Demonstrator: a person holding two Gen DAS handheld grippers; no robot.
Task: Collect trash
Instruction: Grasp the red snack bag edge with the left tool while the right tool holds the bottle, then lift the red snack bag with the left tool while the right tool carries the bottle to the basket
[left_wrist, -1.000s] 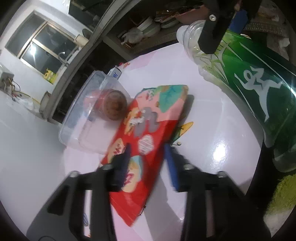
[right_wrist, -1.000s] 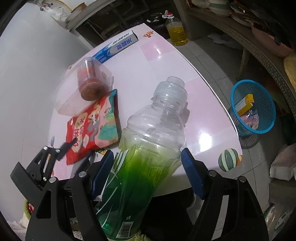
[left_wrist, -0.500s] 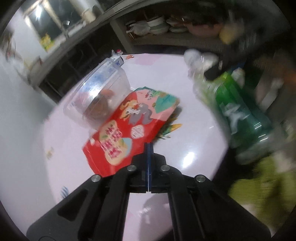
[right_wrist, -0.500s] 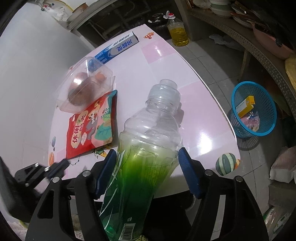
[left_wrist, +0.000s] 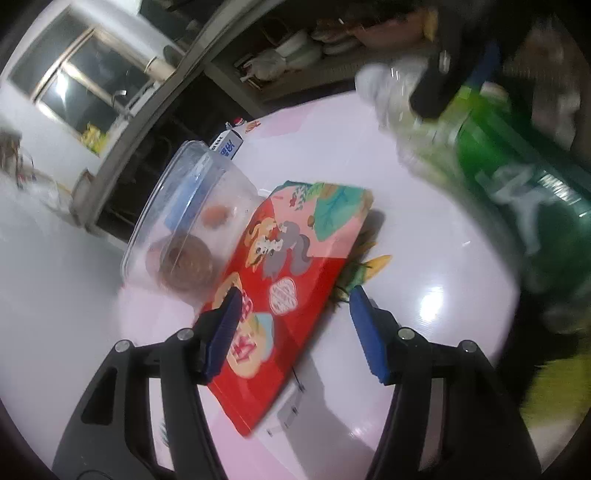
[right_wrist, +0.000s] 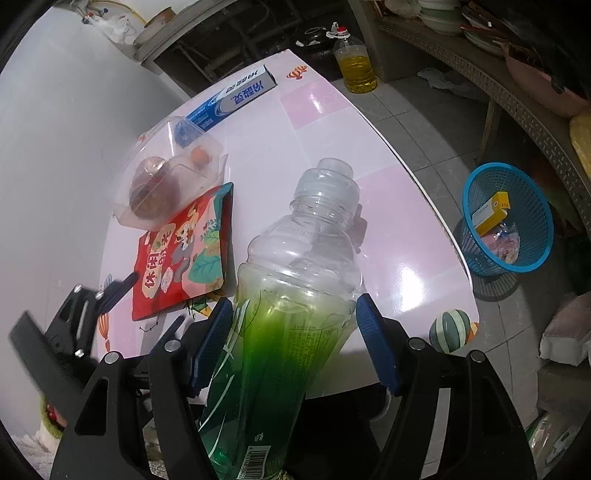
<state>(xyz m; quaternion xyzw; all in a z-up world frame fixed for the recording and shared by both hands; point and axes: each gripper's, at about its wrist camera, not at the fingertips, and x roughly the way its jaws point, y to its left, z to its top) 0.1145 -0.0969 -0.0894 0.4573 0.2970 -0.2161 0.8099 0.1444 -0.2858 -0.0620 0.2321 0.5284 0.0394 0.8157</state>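
The right gripper (right_wrist: 293, 343) is clamped on a bottle (right_wrist: 295, 295), its blue pads pressing the sides where the green label begins. The bottle is clear plastic, ribbed at the shoulder, capless, with a green wrap that fades to yellow-green near the top and carries a barcode at the near end. It is held off the near edge of the table (right_wrist: 388, 221), neck pointing far.

The left gripper (left_wrist: 291, 321) is released: its jaws have just been opening and stand apart over the near end of a snack bag (left_wrist: 295, 280), with the bag between them but the pads not pressing it. The bag is flat and red with cartoon animals, a teal and pink far end and round labels. It lies on the pink table, its far left corner touching a clear plastic box (left_wrist: 192, 221) that holds a brown round thing.

Far on the table lies a blue and white carton (right_wrist: 236, 96). On the floor to the right stands a blue basket (right_wrist: 532, 236) with a yellow packet in it.
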